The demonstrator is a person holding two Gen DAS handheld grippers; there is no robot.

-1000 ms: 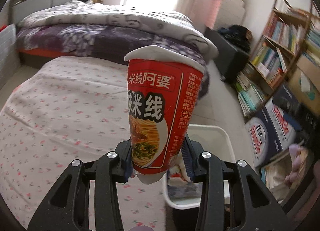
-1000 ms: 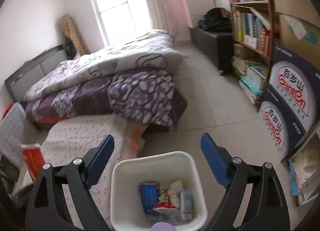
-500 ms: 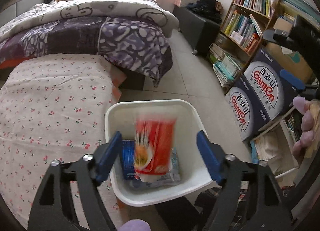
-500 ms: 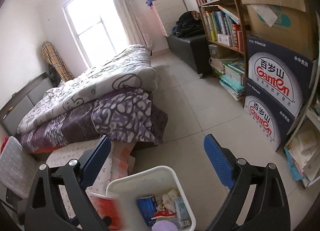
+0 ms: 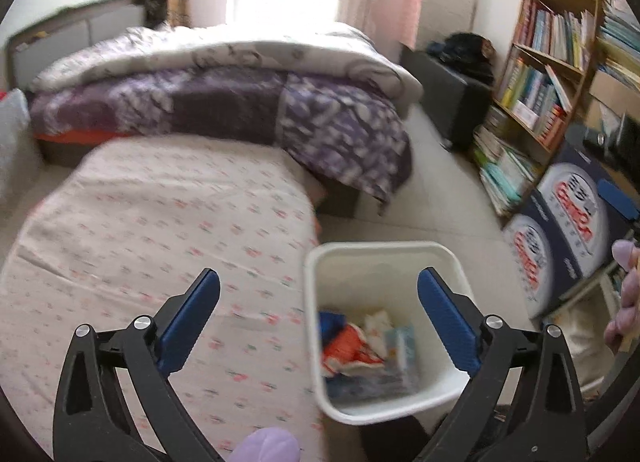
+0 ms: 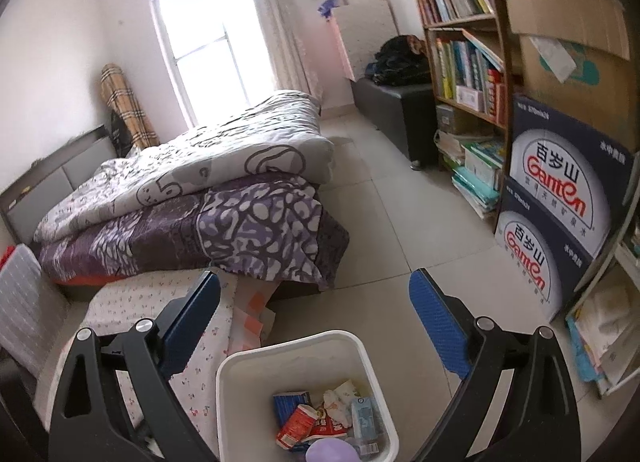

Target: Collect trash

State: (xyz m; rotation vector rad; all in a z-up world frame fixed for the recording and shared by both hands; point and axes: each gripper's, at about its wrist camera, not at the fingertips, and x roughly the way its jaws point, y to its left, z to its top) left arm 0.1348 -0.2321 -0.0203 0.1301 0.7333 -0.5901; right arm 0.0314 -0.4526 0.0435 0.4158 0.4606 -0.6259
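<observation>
The left gripper (image 5: 318, 302) stands with its blue-padded jaws spread wide and nothing between them; it hangs above the edge of the white waste bin (image 5: 448, 258), one finger over the floral sheet (image 5: 160, 229) beside the bin, the other over the bin's far wall. The right gripper (image 6: 314, 302) is likewise wide apart and holds nothing; the bin (image 6: 248, 362) sits below and between its fingers. The red noodle cup (image 6: 298, 426) lies on its side inside the bin, among a blue carton (image 6: 290, 402), crumpled white paper (image 6: 336, 398) and a pale blue packet (image 6: 364, 418); in the left wrist view the bin's contents are blurred. The bin stands on the tiled floor (image 6: 400, 221) just beside the sheet-covered surface; beyond the bin lies the purple quilt (image 6: 240, 229); to the bin's right stand two Ganten boxes (image 6: 560, 197), stacked against a bookshelf (image 6: 460, 61).
</observation>
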